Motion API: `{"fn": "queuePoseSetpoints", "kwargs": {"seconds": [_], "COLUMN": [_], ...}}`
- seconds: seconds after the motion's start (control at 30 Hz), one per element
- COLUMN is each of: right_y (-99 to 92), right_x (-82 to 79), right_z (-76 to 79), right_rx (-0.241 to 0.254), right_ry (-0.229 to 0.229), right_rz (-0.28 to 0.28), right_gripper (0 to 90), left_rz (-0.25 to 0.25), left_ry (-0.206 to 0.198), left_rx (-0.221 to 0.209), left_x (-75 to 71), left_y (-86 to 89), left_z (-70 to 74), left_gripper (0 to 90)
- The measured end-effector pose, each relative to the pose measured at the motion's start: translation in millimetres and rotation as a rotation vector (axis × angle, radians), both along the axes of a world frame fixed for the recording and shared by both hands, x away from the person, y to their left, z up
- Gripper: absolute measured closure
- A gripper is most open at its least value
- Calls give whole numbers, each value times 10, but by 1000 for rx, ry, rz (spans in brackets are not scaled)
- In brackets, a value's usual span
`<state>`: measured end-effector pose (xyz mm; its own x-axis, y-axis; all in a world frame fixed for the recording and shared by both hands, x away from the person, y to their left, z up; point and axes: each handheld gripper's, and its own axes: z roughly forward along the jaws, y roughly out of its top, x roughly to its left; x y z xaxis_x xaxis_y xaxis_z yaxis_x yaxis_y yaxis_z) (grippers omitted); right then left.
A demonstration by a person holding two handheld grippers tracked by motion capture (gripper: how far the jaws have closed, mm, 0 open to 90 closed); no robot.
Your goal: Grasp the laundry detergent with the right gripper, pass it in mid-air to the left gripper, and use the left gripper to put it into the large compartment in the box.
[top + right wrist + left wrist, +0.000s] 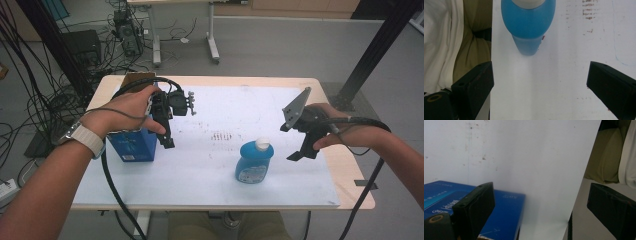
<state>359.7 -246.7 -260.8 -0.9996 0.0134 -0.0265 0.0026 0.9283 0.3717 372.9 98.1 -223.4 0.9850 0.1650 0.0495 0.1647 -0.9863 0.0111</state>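
Both grippers gape empty — we drop the right gripper [299, 150] squarely around the blue plastic bottle [253, 162], left gripper [169, 140] over the blue cardboard box [131, 145].

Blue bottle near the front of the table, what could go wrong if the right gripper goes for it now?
The blue bottle stands upright, narrow and tall, so a sideways bump from the open right gripper might tip it. It rounds out toward its white cap, so the jaws may slip on the curve. The left gripper, also open, hovers close above the blue box and could knock it.

white wristwatch [85, 138] | black fingers [474, 207] | black cables [112, 192] | grey plate [295, 107]
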Motion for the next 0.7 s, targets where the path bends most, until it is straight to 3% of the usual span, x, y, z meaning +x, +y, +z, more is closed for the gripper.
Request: {"fn": "queuePoseSetpoints", "kwargs": {"seconds": [0.7], "right_y": [-44], "right_x": [-40], "right_z": [17], "right_rx": [11], "right_ry": [-11], "right_rz": [-7], "right_gripper": [72], "left_rz": [-7], "left_ry": [-17], "left_rx": [-7], "left_x": [11], "left_y": [-60], "left_z": [-7], "left_gripper": [78]}}
